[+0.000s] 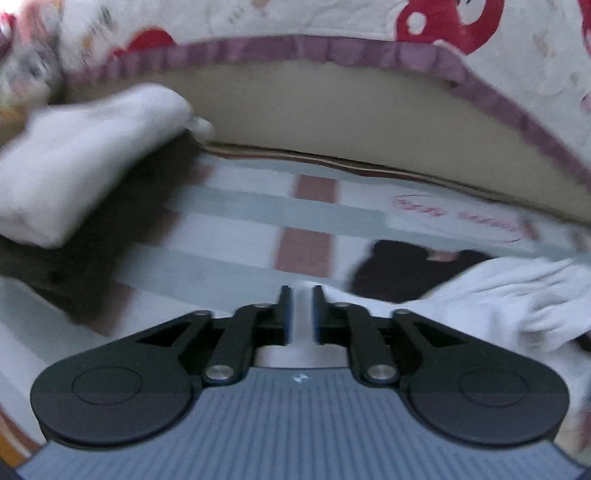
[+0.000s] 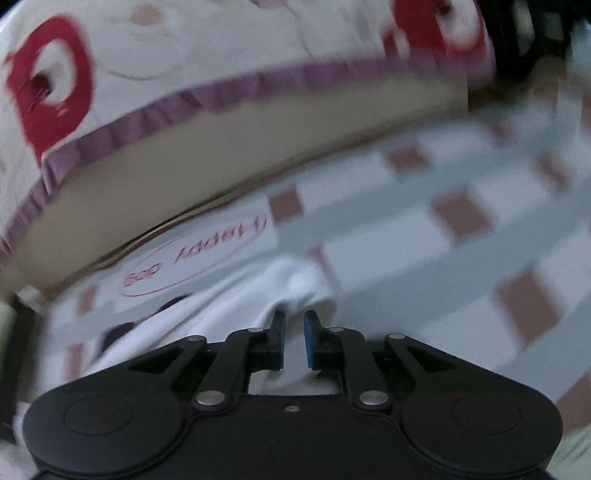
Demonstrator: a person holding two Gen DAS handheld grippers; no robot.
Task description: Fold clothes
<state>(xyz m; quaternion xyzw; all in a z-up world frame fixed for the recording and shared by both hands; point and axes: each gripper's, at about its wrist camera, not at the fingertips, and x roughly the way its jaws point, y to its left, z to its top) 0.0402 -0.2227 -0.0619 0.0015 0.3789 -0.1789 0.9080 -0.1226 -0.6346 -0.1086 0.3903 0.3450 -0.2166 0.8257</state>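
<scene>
- While my left gripper [image 1: 298, 291] keeps its blue-padded jaws drawn close with white cloth in the narrow gap, I cannot tell for sure that it is pinching that cloth.
- My right gripper [image 2: 294, 316] has its jaws nearly together at a bunched corner of the white garment [image 2: 258, 295]; the fabric runs right up between the tips, apparently pinched.
- Taking the checked bedsheet [image 1: 240, 229] as landmark: the garment lies on it, trailing to the right of my left gripper, with a dark patch [image 1: 399, 269] just beyond.
- On the sheet's far left rests a folded white bundle [image 1: 81, 162].
- Beyond the sheet rises a purple-trimmed quilt [image 1: 332, 22] with red prints.
- Both views are motion-blurred.
</scene>
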